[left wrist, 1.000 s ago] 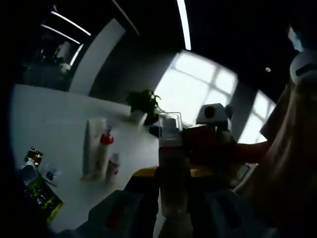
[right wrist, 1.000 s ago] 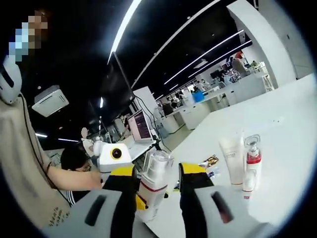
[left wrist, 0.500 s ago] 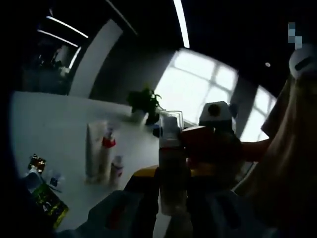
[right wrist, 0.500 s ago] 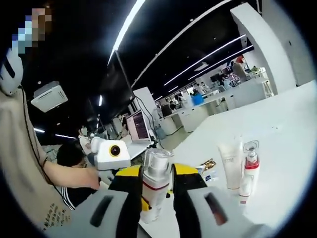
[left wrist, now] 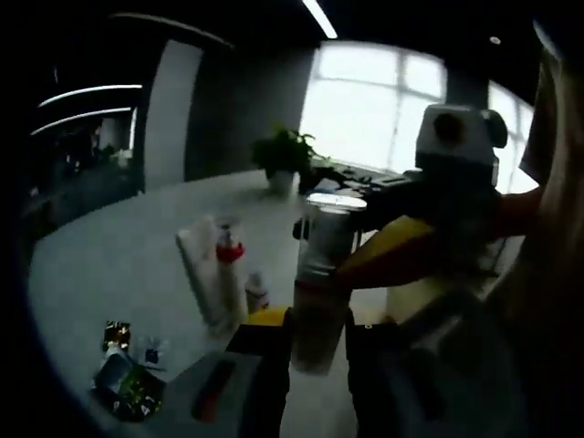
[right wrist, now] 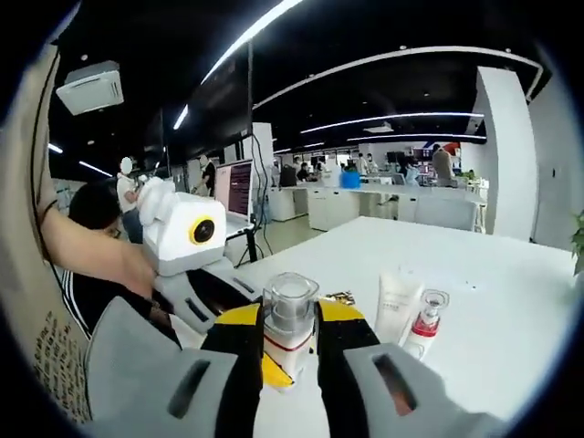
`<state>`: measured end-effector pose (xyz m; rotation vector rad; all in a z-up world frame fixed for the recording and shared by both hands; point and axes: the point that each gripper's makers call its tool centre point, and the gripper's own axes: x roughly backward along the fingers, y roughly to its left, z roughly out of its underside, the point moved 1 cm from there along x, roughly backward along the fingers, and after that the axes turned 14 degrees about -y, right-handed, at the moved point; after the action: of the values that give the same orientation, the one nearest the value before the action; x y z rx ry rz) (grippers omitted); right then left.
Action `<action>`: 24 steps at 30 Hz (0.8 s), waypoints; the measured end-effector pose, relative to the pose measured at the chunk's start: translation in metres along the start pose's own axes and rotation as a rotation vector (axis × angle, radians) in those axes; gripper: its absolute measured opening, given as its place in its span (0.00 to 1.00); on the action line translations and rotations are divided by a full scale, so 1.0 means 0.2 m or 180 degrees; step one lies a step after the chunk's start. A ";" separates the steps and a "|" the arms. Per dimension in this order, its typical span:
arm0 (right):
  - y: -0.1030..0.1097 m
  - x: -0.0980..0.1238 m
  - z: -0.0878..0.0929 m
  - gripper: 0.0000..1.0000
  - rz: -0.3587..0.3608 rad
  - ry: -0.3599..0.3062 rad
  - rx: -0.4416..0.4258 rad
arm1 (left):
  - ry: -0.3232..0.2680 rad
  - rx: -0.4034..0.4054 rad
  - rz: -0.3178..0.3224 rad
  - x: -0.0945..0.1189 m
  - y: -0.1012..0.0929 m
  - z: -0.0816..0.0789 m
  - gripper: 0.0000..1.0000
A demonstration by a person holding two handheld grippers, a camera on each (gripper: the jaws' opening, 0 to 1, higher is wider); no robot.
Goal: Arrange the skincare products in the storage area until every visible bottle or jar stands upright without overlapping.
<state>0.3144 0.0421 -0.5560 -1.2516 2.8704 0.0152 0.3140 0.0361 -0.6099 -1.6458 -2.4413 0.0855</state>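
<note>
A pump bottle (left wrist: 319,292) with a clear cap and a red band stands upright in the air between the jaws of my left gripper (left wrist: 315,333), which is shut on its lower body. In the right gripper view the same bottle (right wrist: 288,324) sits between the yellow-tipped jaws of my right gripper (right wrist: 289,333), pressed against both sides. The right gripper (left wrist: 370,260) comes in from the right and meets the bottle at its red band. A white tube (left wrist: 201,269), a red-collared bottle (left wrist: 230,265) and a small bottle (left wrist: 257,292) stand together on the white table (left wrist: 119,274).
Loose sachets (left wrist: 128,383) lie near the table's front edge, and another sachet (right wrist: 339,297) lies by the tube (right wrist: 397,301). A potted plant (left wrist: 287,155) stands at the far edge. A person's arm (right wrist: 87,251) and the left gripper (right wrist: 219,297) crowd the left side.
My right gripper's jaws have come in from apart until they press on the pump bottle. Both cameras have swung, so the table and the standing bottles sit differently in both views.
</note>
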 end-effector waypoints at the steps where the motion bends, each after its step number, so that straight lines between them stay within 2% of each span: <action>1: 0.00 0.00 0.00 0.21 0.0004 0.0006 0.0014 | 0.0019 -0.0028 -0.0002 0.00 0.00 0.01 0.20; 12: -0.03 0.03 0.07 0.21 0.0139 0.0140 0.0173 | 0.0311 -0.0428 0.0098 -0.07 0.00 0.08 0.19; 16: -0.04 0.03 0.11 0.21 0.0247 0.0204 0.0195 | 0.0400 -0.0497 0.0131 -0.08 0.01 0.12 0.19; 21: -0.04 0.03 0.18 0.21 0.0336 0.0335 0.0254 | 0.0575 -0.0578 0.0187 -0.10 0.03 0.20 0.19; 24: -0.04 0.04 0.23 0.21 0.0389 0.0408 0.0290 | 0.0609 -0.0568 0.0212 -0.11 0.03 0.23 0.19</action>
<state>0.3153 0.0317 -0.6017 -1.0994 3.0126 -0.1997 0.3179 0.0201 -0.6592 -1.7184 -2.3079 -0.2754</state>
